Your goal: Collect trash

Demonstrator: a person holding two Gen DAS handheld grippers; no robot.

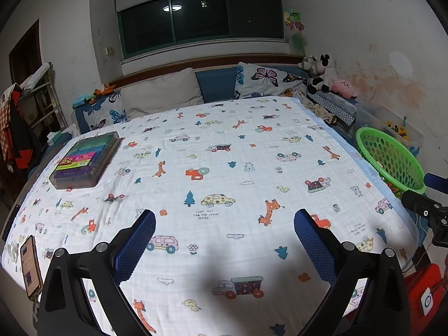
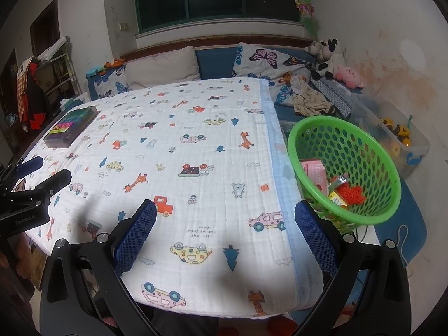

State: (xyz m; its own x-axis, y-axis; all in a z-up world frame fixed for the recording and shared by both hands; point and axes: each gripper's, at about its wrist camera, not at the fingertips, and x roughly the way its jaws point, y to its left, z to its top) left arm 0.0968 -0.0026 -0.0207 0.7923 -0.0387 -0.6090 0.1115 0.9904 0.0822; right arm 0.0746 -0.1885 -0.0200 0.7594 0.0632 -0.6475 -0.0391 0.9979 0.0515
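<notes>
A green mesh basket (image 2: 347, 165) stands at the bed's right side, tilted toward me. It holds a pink packet (image 2: 315, 172), a red wrapper (image 2: 351, 193) and other small trash. It also shows in the left wrist view (image 1: 392, 156). My left gripper (image 1: 224, 226) is open and empty above the printed white blanket (image 1: 218, 168). My right gripper (image 2: 225, 221) is open and empty above the blanket's right edge, just left of the basket. The left gripper also shows in the right wrist view (image 2: 42, 170). I see no loose trash on the blanket.
A clear box of coloured items (image 1: 86, 162) lies at the blanket's far left. A phone (image 1: 29, 266) lies at the near left edge. Pillows (image 1: 162, 92) and plush toys (image 1: 322, 72) line the headboard. A clear toy bin (image 2: 397, 140) stands behind the basket.
</notes>
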